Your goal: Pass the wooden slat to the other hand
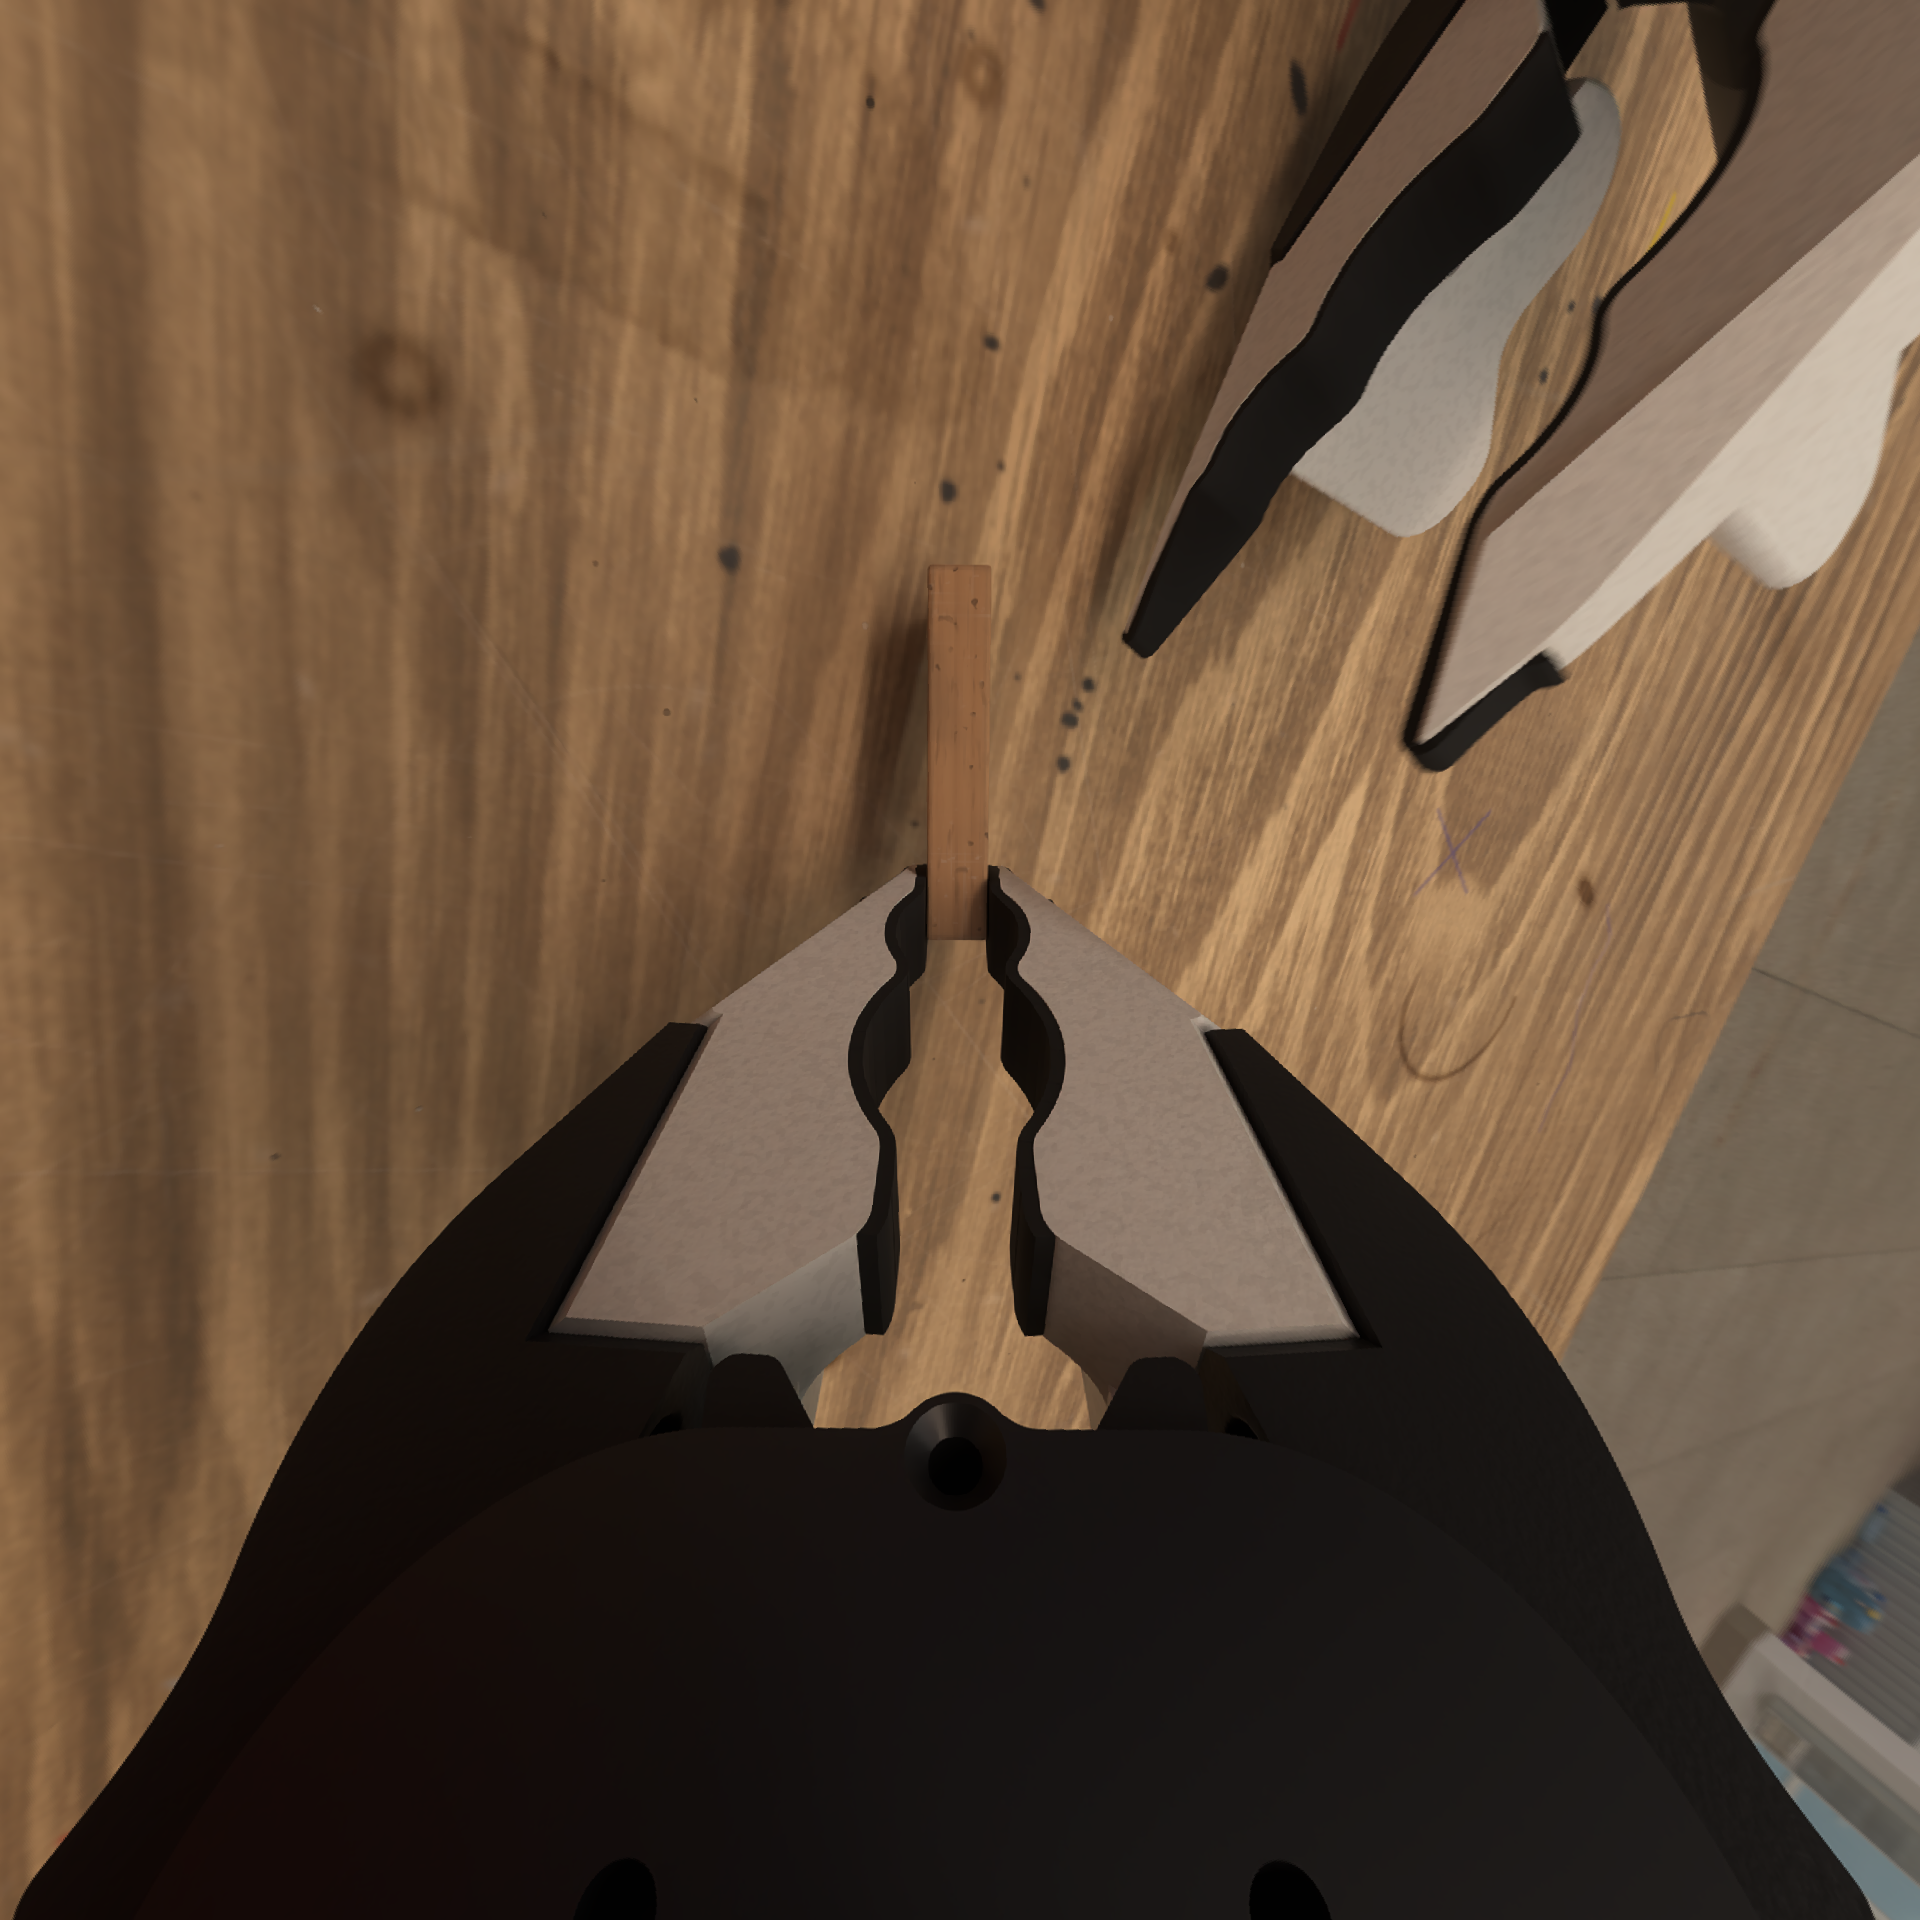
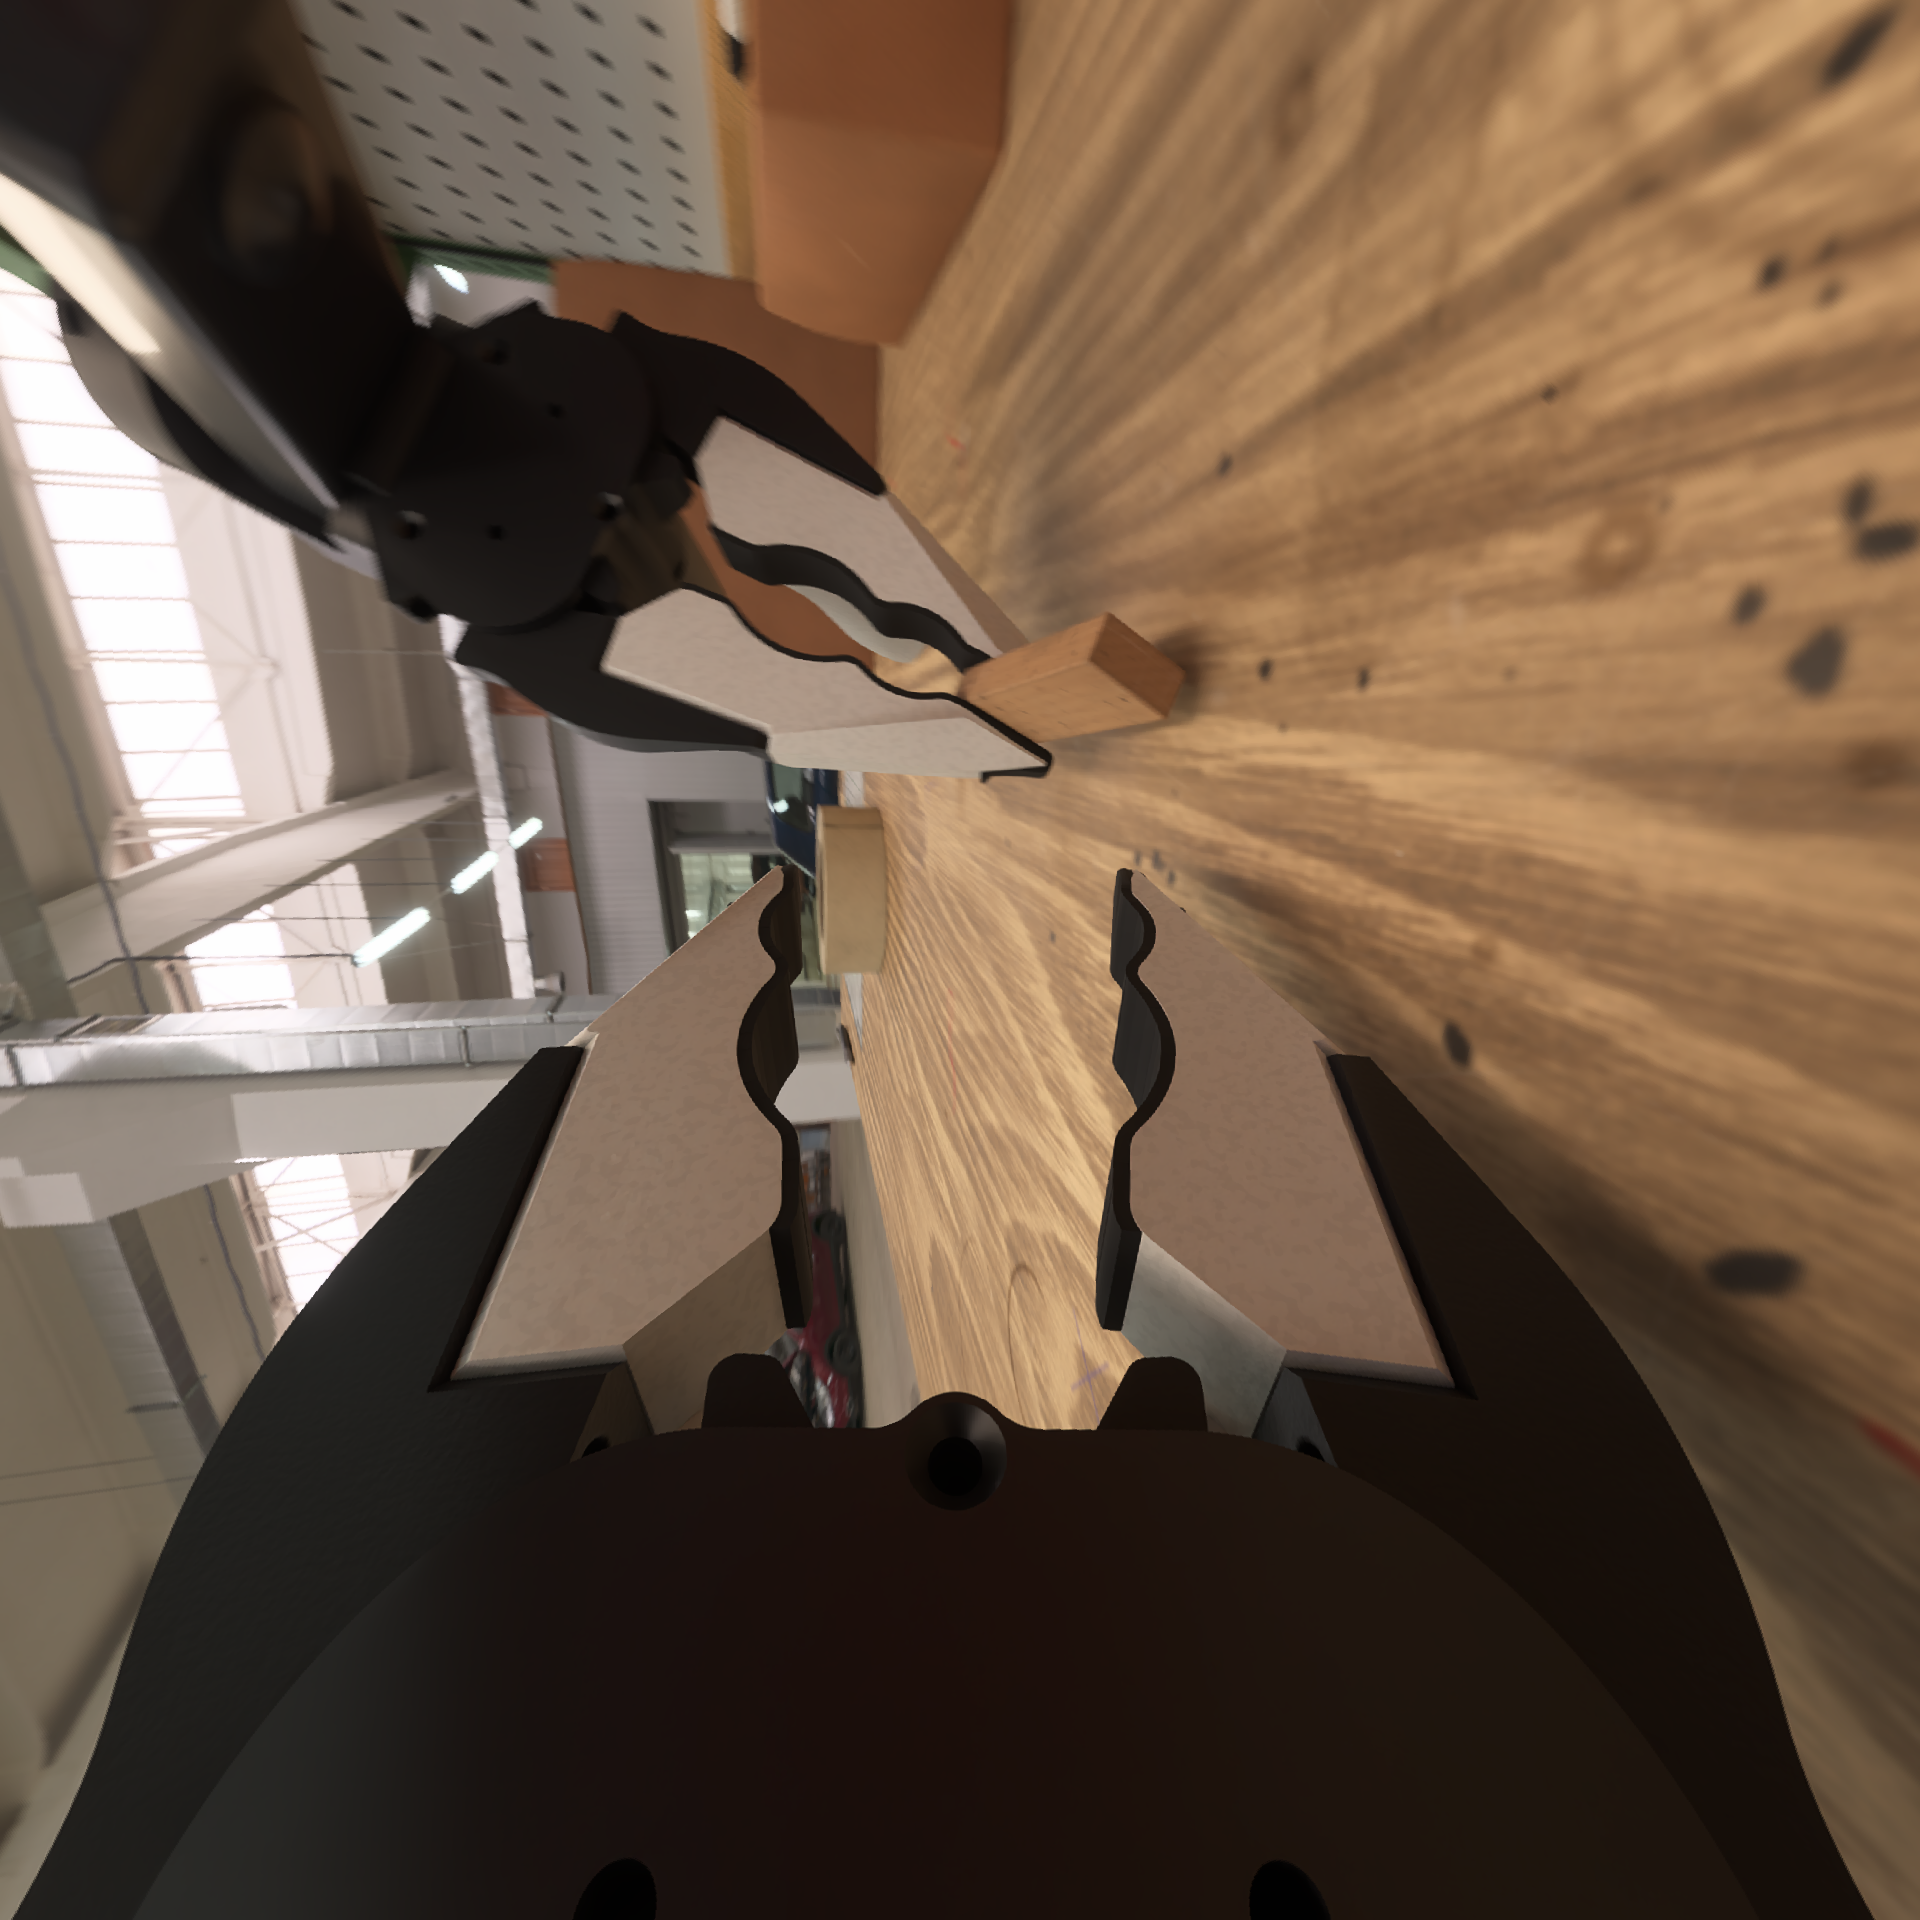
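Note:
The wooden slat [image 1: 958, 748] is a short, light-brown bar. My left gripper [image 1: 956, 904] is shut on its near end, and the slat points straight out along the fingers toward the wooden table [image 1: 416, 623]. In the right wrist view the slat [image 2: 1081, 675] sticks out of the left gripper [image 2: 1008, 712], with its far end at or just above the tabletop [image 2: 1455, 623]; I cannot tell whether it touches. My right gripper [image 2: 956, 883] is open and empty, below and beside the slat, apart from it. It also shows open in the left wrist view [image 1: 1288, 691], to the slat's right.
A round, pale wooden disc [image 2: 850, 894] sits on the table just beyond my right gripper's fingertips. An orange-brown cardboard box [image 2: 873, 156] and a white pegboard [image 2: 520, 125] stand at the far end. The table edge [image 1: 1662, 1143] runs at the right, with floor beyond.

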